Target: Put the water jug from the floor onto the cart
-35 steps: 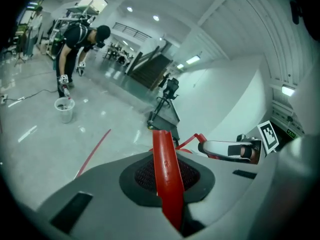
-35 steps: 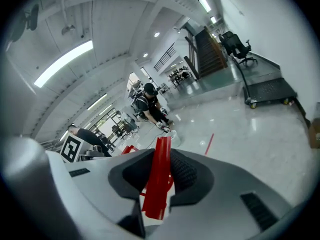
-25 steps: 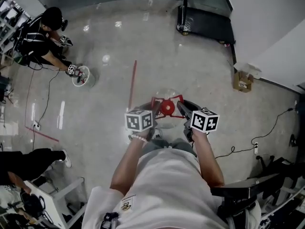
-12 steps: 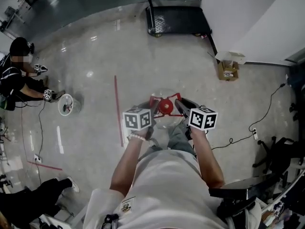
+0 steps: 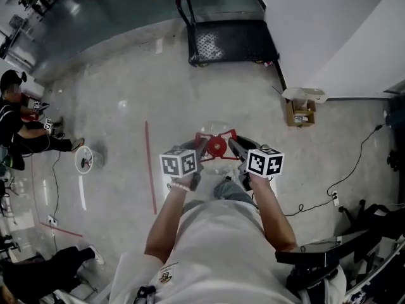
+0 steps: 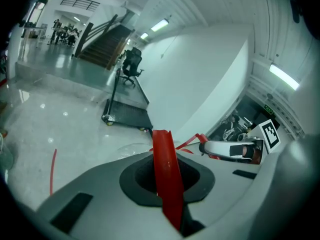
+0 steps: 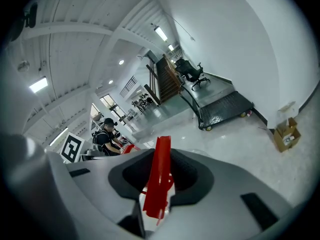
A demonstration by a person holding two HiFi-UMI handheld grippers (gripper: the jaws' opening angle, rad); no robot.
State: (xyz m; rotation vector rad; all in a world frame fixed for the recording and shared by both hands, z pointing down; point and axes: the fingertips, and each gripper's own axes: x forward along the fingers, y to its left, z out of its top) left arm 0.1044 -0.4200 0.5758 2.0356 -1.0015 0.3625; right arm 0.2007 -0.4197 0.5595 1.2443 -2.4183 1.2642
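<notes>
The water jug [image 5: 216, 130] is clear, with a red cap [image 5: 217, 146] and a red handle, and it hangs above the floor between my grippers. My left gripper [image 5: 197, 154] is shut on the left side of the handle, where a red handle strip [image 6: 165, 174] passes between its jaws. My right gripper [image 5: 235, 149] is shut on the other side, with the red strip [image 7: 159, 179] pinched in its jaws. The black flat cart [image 5: 231, 40] with its upright push bar stands ahead by the wall; it also shows as the cart [image 6: 125, 115] and the cart [image 7: 222, 106].
An open cardboard box [image 5: 300, 109] sits by the wall at the right. A red tape line [image 5: 150, 166] runs along the floor at my left. A person [image 5: 19, 119] sits on the floor far left beside a white round thing [image 5: 87, 159]. Cables [image 5: 316, 198] and dark equipment [image 5: 329, 258] lie at the lower right.
I have walked toward the cart with the jug: the cart has come further into view and nearer, and the seated person has slid left. Both grips are unchanged.
</notes>
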